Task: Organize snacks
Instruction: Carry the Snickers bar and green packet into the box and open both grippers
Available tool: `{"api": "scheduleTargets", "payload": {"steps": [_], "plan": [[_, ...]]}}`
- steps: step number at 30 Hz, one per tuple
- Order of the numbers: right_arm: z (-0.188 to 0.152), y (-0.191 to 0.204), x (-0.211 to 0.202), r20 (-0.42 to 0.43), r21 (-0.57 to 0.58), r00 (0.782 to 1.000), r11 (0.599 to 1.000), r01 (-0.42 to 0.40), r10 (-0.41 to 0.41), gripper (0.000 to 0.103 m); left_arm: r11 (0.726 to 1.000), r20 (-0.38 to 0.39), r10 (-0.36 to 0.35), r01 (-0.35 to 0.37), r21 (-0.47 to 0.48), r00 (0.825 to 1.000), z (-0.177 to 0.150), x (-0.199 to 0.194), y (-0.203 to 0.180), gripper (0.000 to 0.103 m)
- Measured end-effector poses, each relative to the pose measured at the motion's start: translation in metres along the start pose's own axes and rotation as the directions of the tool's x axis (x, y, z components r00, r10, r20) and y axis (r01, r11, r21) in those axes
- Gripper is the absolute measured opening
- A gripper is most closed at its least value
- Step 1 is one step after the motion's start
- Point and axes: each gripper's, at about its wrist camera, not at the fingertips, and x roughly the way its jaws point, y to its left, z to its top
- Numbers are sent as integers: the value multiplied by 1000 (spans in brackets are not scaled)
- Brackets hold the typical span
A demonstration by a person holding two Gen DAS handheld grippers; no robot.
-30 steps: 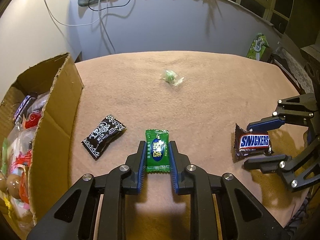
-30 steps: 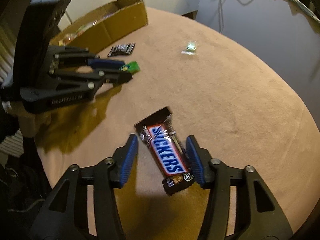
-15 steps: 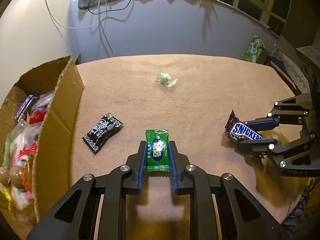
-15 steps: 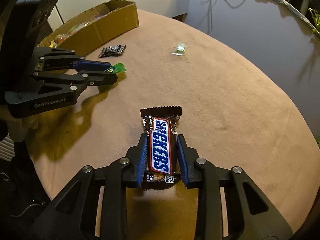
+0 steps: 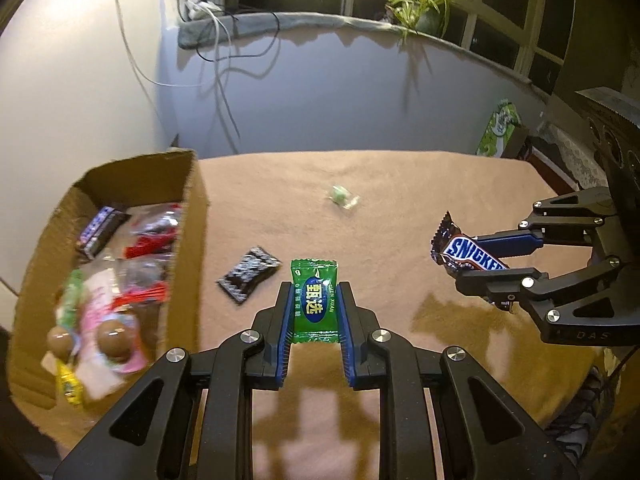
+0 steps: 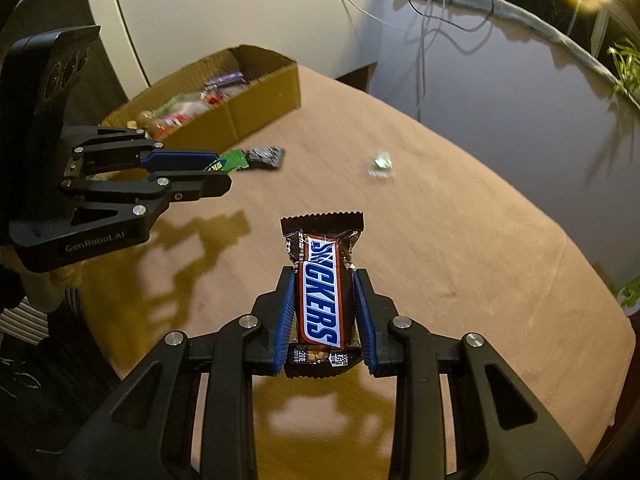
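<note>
Two snacks are in the air at once, which puts the work at the carrying step: each has been picked off the bench (image 5: 400, 184) and neither has reached the cardboard box (image 5: 188, 216) yet. The left hand-held gripper (image 5: 314, 300) is clamped on a green candy packet (image 5: 314, 300), its blue pads pressing the packet's two long edges, and the shadow on the cloth below suggests it hangs clear of the surface. The right hand-held gripper (image 6: 325, 304) is closed on a Snickers bar (image 6: 322, 300), held lengthwise with the crimped far end sticking out past the tips. The box stands at the far left of the bench, open-topped and already crowded with wrapped sweets. Next, I judge, both loads need to travel left over the box wall before the jaws let go, the left one first as it is nearer. A black packet (image 5: 248, 278) just beside the box and a small green sweet (image 5: 340, 196) farther out lie uncollected.
</note>
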Motion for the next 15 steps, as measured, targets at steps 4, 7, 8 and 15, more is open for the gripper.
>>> {"api": "scheduleTargets", "payload": {"steps": [4,7,8,15], "plan": [[16,20,-2,14,-24,1000,1000,-9,9,29,1000,23,18,-17,-22,1000,-4,-15,16,19],[33,37,-2,27,-47,999,999,-19,21,29,999,37,33,-31,-43,999,-5,-24,32,19],[39,44,-1,32,-54,999,998,-26,27,29,998,41,37,-35,-49,998,-6,-27,37,19],[76,77,11,54,-92,997,994,-56,61,29,993,60,79,-73,-96,995,-14,-45,76,19]]}}
